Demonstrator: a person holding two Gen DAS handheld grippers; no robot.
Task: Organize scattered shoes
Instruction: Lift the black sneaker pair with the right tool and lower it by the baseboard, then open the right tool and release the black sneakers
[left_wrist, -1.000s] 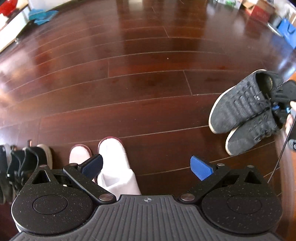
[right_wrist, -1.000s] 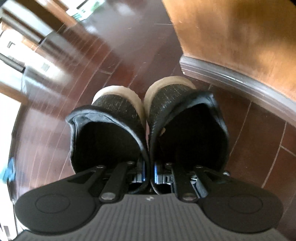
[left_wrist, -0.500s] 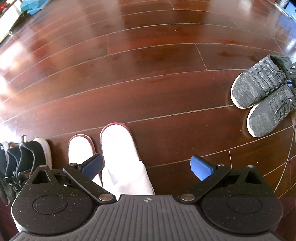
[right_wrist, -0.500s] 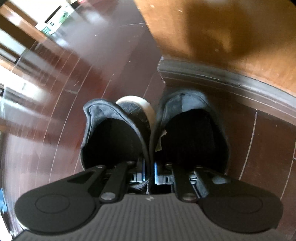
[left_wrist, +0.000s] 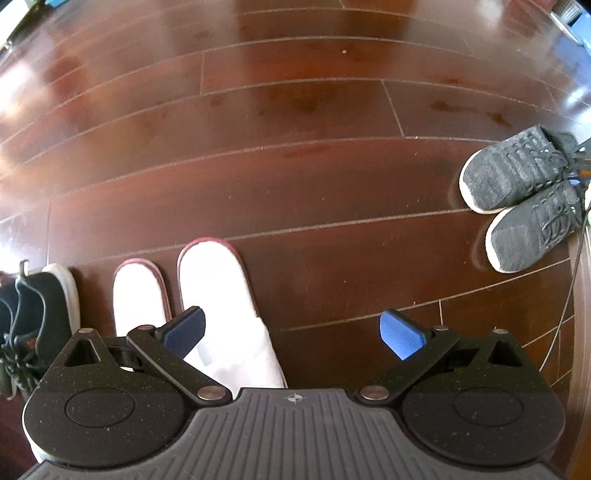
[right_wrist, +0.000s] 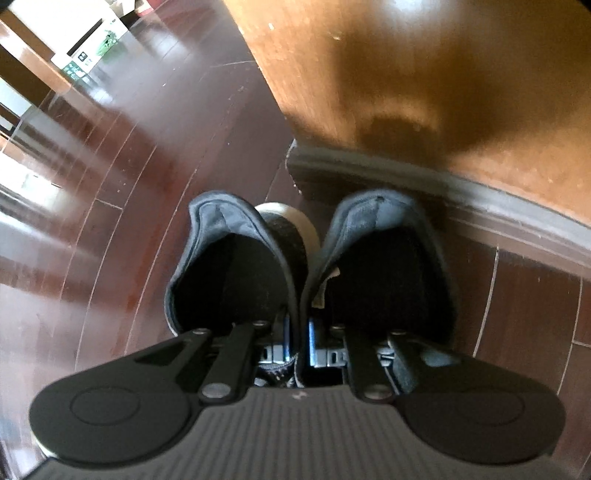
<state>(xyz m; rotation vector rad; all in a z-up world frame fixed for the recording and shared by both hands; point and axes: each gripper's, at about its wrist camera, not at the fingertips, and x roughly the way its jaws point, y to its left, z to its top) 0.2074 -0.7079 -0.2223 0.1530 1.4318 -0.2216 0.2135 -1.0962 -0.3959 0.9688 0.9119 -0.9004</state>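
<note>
Floorboards of dark red-brown wood (left_wrist: 295, 177) carry every shoe in sight. In the left wrist view the left gripper (left_wrist: 291, 332) points down at them with its blue-padded fingers (left_wrist: 400, 334) spread wide and nothing between them. Under the left finger lies a pair of white slippers (left_wrist: 218, 291) with maroon-edged soles, side by side and touching, toes pointing away from the camera; the larger-looking one runs beneath the finger pad, though whether the pad touches it I cannot tell. Just beside the slippers, at the left edge of the view, stands a black sneaker (left_wrist: 48, 314) with a white sole and black laces, with more dark footwear partly cut off beyond it. Well apart, at the right edge, a pair of grey knit sneakers (left_wrist: 517, 199) with white soles sits side by side on the floor, toes aimed toward the middle of the boards.

In the right wrist view the right gripper (right_wrist: 299, 343) is clenched on the two inner collar walls of those grey sneakers (right_wrist: 303, 258), pinching them together; both dark shoe openings gape toward the camera and one white toe cap shows between them. Their toes lie close to a grey baseboard (right_wrist: 443, 184) at the foot of an orange-brown wooden panel (right_wrist: 424, 74).
</note>
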